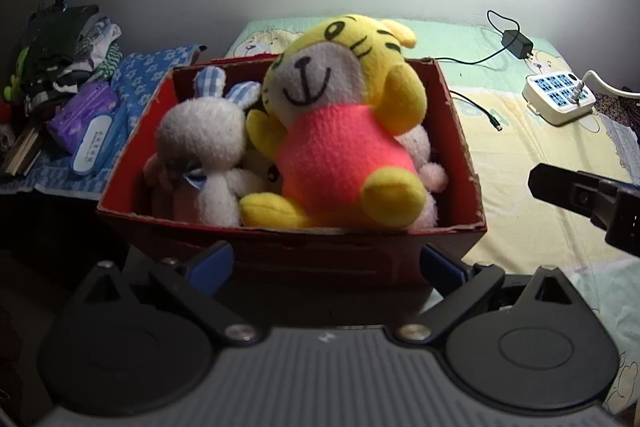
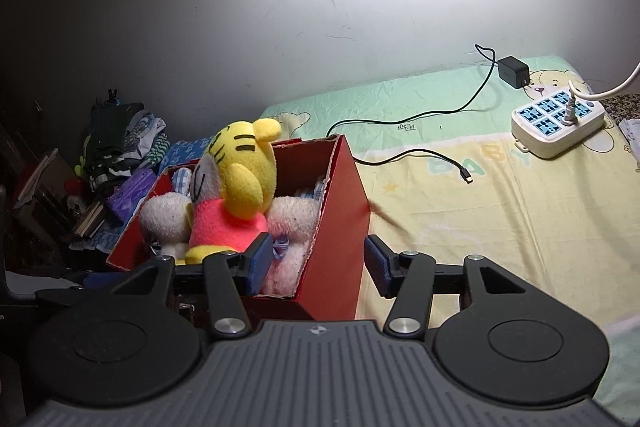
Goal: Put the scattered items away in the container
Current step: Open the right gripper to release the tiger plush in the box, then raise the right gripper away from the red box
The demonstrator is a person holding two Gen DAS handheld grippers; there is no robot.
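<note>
1. Bed (image 2: 500, 227): green-yellow printed sheet against a scuffed white wall, glare above.
2. Box (image 1: 460, 131) on the bed holds tiger (image 1: 336, 131) and rabbit (image 1: 204, 135).
3. Power strip (image 2: 556, 123) and charger (image 2: 514, 67) lie near the wall.
4. Left gripper (image 1: 326, 263) and right gripper (image 2: 318, 263): both open, empty.
</note>
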